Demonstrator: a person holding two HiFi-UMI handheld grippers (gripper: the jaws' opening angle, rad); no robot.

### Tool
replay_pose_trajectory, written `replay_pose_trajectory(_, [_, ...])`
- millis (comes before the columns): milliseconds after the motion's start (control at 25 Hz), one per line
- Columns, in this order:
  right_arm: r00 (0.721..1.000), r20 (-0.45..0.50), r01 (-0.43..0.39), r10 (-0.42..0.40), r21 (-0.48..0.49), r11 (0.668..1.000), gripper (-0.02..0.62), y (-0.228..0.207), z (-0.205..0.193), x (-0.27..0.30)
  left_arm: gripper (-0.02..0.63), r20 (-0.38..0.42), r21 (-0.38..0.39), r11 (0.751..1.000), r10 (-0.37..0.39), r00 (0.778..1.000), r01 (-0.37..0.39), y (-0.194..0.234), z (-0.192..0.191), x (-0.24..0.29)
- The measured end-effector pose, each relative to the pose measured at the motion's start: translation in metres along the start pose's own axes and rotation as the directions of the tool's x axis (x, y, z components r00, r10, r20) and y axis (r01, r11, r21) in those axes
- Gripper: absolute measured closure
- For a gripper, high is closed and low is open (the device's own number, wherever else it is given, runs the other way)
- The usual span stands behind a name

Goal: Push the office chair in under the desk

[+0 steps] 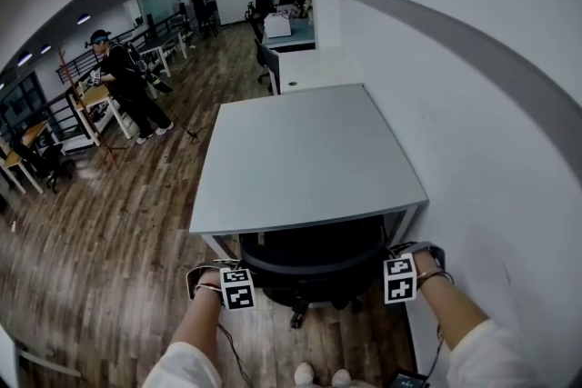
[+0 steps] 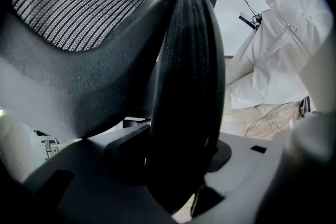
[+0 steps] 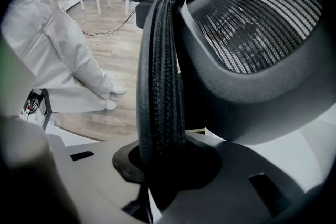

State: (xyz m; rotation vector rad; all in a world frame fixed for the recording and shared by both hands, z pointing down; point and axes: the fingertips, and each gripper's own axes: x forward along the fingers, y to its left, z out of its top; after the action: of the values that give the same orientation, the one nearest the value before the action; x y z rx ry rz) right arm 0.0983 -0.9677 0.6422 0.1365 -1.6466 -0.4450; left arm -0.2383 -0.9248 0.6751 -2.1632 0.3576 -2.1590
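Note:
The black mesh office chair (image 1: 309, 257) stands at the near edge of the grey desk (image 1: 305, 154), with its seat under the top and its backrest just outside. My left gripper (image 1: 242, 272) holds the backrest's left edge and my right gripper (image 1: 393, 261) holds its right edge. In the left gripper view the padded backrest rim (image 2: 186, 86) runs down between the jaws of the left gripper (image 2: 178, 176), which are shut on it. In the right gripper view the same rim (image 3: 160, 86) is clamped in the right gripper (image 3: 163, 170). The mesh back (image 3: 252, 23) fills the upper right there.
A white wall (image 1: 473, 150) runs close along the desk's right side. More desks (image 1: 314, 68) continue behind it. A person (image 1: 127, 86) stands on the wooden floor (image 1: 109, 232) at far left. My own feet (image 1: 318, 374) are just behind the chair base.

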Motion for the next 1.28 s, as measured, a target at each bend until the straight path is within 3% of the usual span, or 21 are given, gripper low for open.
replay_pose_trajectory(480, [1.0,-0.003,0.005,-0.005,0.002,1.0,0.5,-0.048,-0.009,0.014,0.397,0.003,-0.004,1.0,0.005,1.0,-0.005,0.05,0.006,0.006])
replay_pose_trajectory(1280, [1.0,0.005,0.01,-0.01,0.002,1.0,0.5,-0.092,-0.02,0.027,0.397,0.012,-0.012,1.0,0.015,1.0,-0.015,0.095,0.014,0.012])
